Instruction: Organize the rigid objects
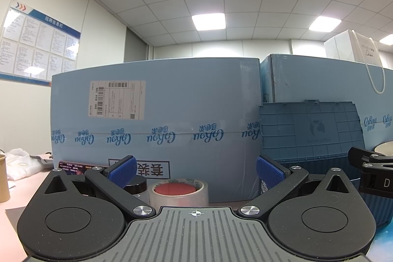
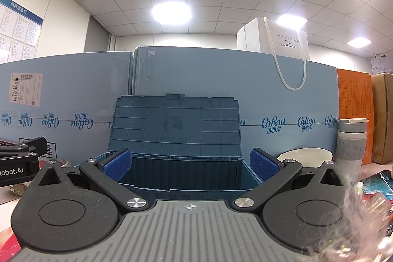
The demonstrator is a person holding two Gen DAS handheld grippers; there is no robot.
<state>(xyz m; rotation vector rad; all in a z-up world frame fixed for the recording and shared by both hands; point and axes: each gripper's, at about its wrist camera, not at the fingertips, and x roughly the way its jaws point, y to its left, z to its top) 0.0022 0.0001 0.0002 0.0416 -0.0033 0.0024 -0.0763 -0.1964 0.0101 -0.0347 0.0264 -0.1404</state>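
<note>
My left gripper [image 1: 195, 170] is open and empty. Just beyond it a roll of clear tape [image 1: 178, 193] lies flat with a red disc in its hole, and a black-capped jar [image 1: 135, 184] stands to its left. My right gripper [image 2: 190, 162] is open and empty, facing an open dark blue storage box [image 2: 186, 178] whose lid [image 2: 175, 127] leans back upright. The box lid also shows in the left wrist view [image 1: 309, 129]. A white bowl [image 2: 305, 157] and a grey-and-white tumbler [image 2: 351, 141] stand to the box's right.
Large light blue cartons [image 1: 157, 124] wall off the back, with a white paper bag [image 2: 273, 38] on top. Orange and brown boxes [image 2: 356, 114] stand far right. A white plastic bag [image 1: 21, 163] and a paper cup [image 1: 3, 178] sit at left. Colourful packets [image 2: 378, 183] lie at right.
</note>
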